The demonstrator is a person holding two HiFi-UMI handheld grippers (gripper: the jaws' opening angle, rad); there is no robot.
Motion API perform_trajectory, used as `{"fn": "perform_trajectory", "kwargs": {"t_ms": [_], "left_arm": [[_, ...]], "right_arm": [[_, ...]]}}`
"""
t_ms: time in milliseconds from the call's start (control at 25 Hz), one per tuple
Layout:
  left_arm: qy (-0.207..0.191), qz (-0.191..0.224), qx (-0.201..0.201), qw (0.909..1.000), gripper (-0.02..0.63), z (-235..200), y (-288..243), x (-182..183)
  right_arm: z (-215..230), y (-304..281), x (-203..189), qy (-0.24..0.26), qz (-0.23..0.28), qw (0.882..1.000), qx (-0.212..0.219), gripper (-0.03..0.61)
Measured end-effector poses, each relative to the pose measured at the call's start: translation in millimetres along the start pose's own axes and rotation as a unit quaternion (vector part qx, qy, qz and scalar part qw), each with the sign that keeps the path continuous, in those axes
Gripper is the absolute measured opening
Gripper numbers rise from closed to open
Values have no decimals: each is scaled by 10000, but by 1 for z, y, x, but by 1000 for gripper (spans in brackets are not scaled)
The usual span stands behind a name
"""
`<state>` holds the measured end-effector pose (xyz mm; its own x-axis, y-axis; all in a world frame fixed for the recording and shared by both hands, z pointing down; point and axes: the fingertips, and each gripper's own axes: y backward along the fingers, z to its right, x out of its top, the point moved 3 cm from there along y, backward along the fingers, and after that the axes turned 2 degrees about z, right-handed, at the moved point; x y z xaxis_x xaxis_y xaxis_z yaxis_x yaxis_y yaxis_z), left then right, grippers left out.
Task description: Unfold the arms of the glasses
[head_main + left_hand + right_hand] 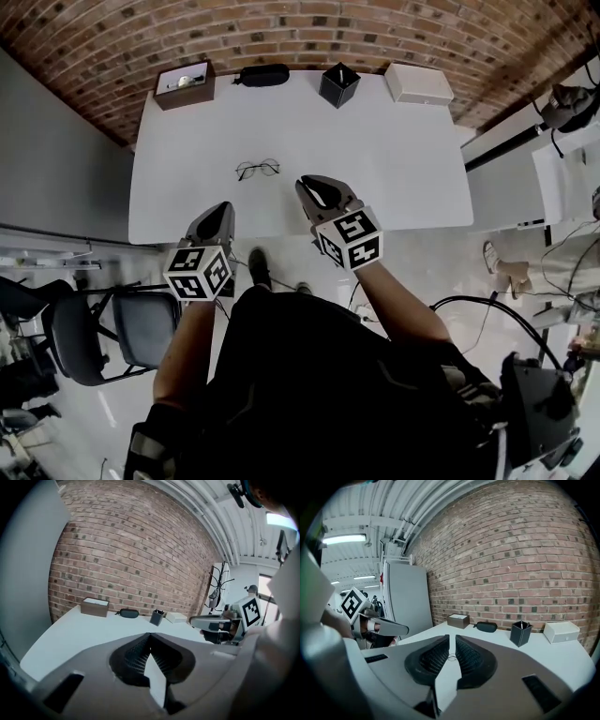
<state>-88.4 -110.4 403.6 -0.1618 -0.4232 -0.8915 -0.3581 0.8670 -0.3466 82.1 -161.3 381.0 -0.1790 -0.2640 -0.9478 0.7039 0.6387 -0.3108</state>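
Red brick wall (281, 33) across back, white table (394, 178) pushed up against it. Glossy pale floor (431, 261) at near edge. Black office chair (112, 333) lower left. Grey wall panel (56, 159) at left. Overhead: white ceiling pipes (422, 508), fluorescent tubes (344, 539) lit. Coat stand (218, 585) off to side.

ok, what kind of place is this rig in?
Probably an office or lab workspace: a white table against a brick wall, a pen holder and glasses case on it, an office chair nearby.

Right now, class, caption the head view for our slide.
Both shut, the left tool and right tool hover near glasses on a white table.
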Motion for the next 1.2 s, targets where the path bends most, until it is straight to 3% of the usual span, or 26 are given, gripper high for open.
{"fn": "perform_trajectory", "kwargs": {"t_ms": [760, 920, 1200], "left_arm": [[179, -1185, -216, 9926, 12, -83, -116, -55], [197, -1519, -270, 9878, 94, -91, -132, -76], [246, -1933, -207, 9806, 94, -106, -157, -105]], "right_arm": [[38, -119, -86, -368, -1311, 9905, -193, 14], [41, -131, -110, -424, -1594, 9860, -247, 15], [50, -152, -141, -483, -1941, 9796, -191, 33]]}}
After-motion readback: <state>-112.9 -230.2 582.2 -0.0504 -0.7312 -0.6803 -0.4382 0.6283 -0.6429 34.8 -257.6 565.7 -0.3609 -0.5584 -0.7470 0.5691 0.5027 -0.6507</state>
